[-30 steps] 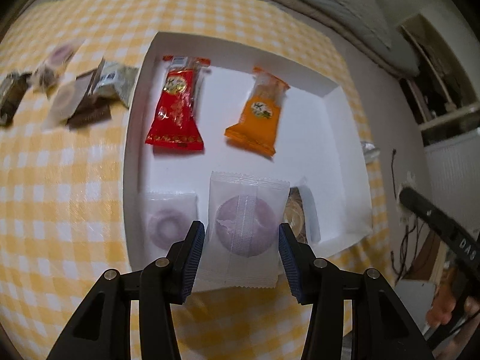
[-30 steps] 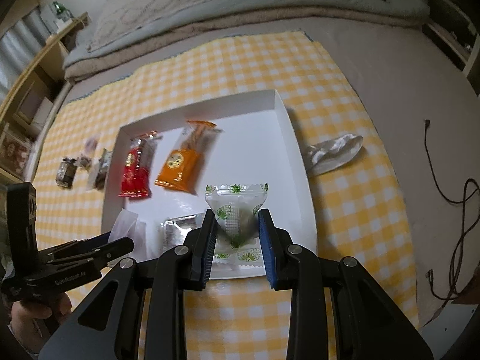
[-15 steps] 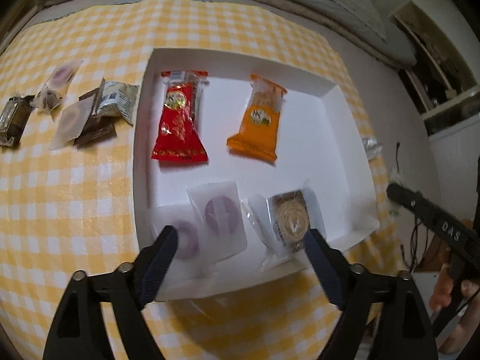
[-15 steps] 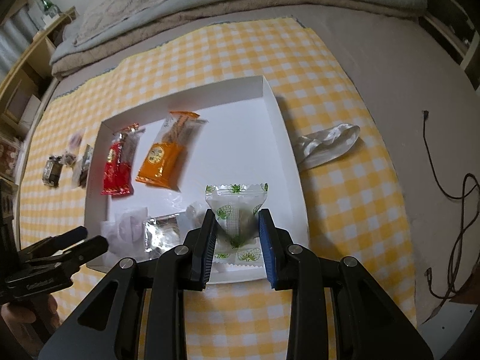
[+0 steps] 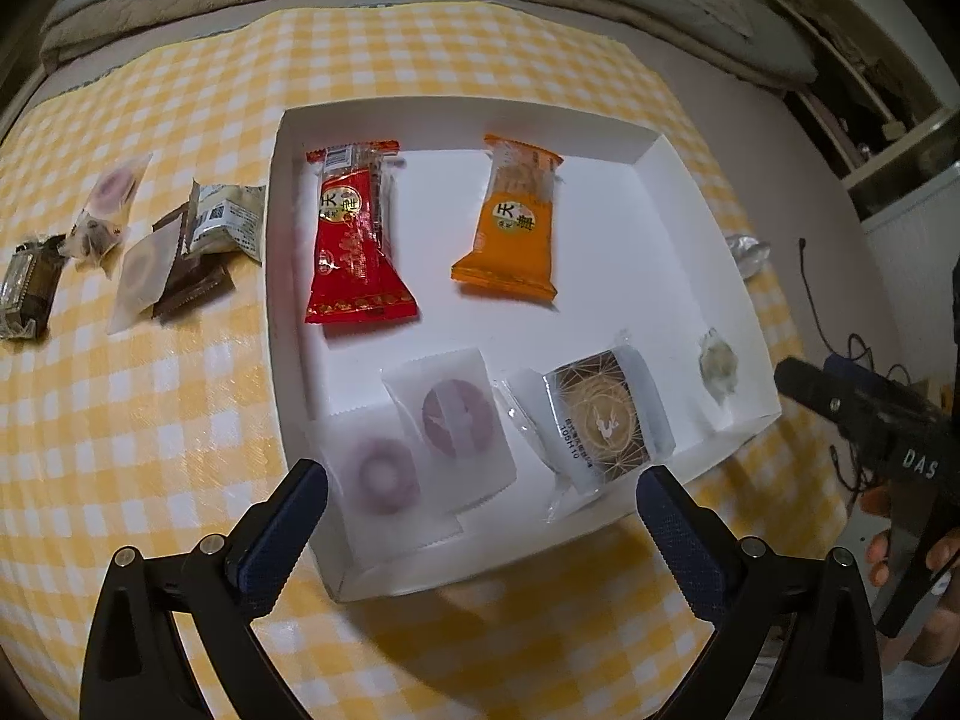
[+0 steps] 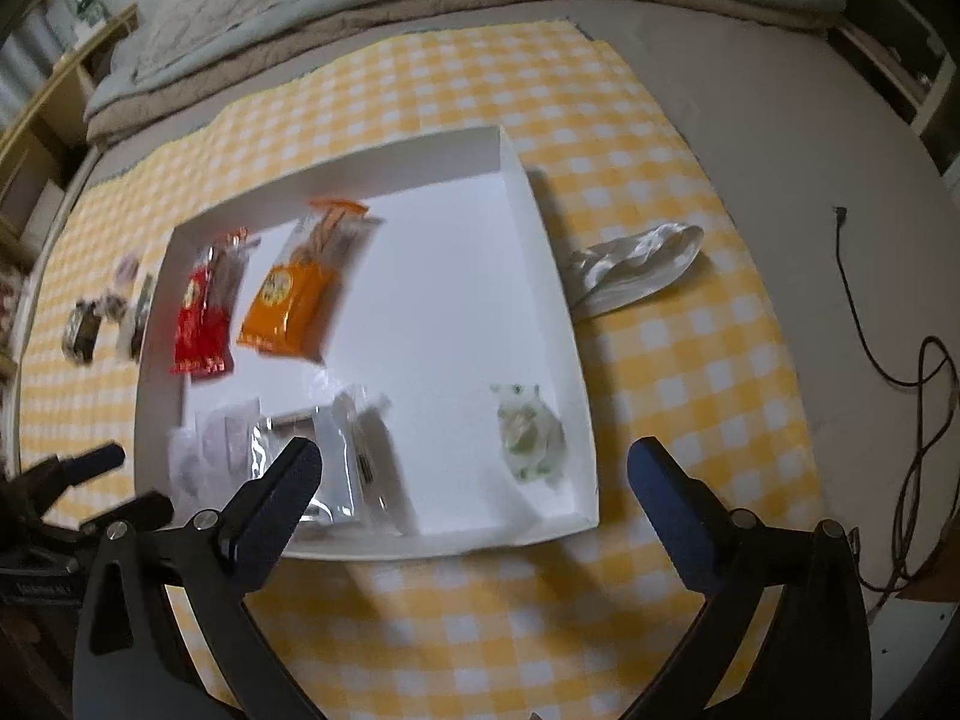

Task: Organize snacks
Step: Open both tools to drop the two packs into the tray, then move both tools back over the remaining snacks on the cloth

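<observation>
A white tray (image 5: 288,300) on the yellow checked cloth holds a red packet (image 5: 351,240), an orange packet (image 5: 516,228), two purple-disc packets (image 5: 384,474) (image 5: 459,420), a gold-patterned packet (image 5: 603,420) and a green-printed packet (image 5: 717,366). My left gripper (image 5: 480,483) hovers over the tray's near edge, jaws opening wide, gripping nothing; the purple-disc packets lie below it. My right gripper (image 6: 475,456) is above the same edge, jaws opening, nothing between the pads. The green-printed packet (image 6: 528,429) lies loose in the tray's near right corner.
Several loose snack packets (image 5: 180,252) lie on the cloth left of the tray. A crumpled white wrapper (image 6: 636,264) sits right of the tray. A black cable (image 6: 900,360) trails over the floor. Bedding (image 6: 420,12) borders the cloth's far side.
Both jaws went from shut to wide open. The left let its purple-disc packet down into the tray. The right released the green-printed packet, which now lies in the tray.
</observation>
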### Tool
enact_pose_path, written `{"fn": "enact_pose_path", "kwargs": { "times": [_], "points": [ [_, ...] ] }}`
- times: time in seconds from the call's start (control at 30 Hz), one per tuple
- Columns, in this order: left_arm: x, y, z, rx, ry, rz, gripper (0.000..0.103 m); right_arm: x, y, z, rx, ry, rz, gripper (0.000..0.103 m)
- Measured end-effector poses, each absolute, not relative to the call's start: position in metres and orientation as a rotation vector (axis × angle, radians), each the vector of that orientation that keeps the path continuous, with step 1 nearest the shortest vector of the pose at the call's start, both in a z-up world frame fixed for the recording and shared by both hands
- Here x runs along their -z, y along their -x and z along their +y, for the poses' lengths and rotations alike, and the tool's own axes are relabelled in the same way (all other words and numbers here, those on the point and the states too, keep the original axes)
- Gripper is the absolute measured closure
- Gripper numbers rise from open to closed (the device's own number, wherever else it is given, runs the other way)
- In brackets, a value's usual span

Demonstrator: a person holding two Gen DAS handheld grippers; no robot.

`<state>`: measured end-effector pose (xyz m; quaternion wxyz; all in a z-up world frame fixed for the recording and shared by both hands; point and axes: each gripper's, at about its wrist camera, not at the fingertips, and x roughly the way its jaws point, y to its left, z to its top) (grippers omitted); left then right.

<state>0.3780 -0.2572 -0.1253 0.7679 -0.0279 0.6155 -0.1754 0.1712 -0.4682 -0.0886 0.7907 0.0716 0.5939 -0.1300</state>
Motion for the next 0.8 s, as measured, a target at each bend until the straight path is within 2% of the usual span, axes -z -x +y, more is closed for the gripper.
{"fn": "enact_pose_path", "kwargs": {
  "times": [0.8],
  "points": [
    [0.104,-0.379,-0.235,0.379,0.028,1.299,0.0,0.08,-0.153,-0.453,0.284,-0.137,1.262,0.0]
  ]
}}
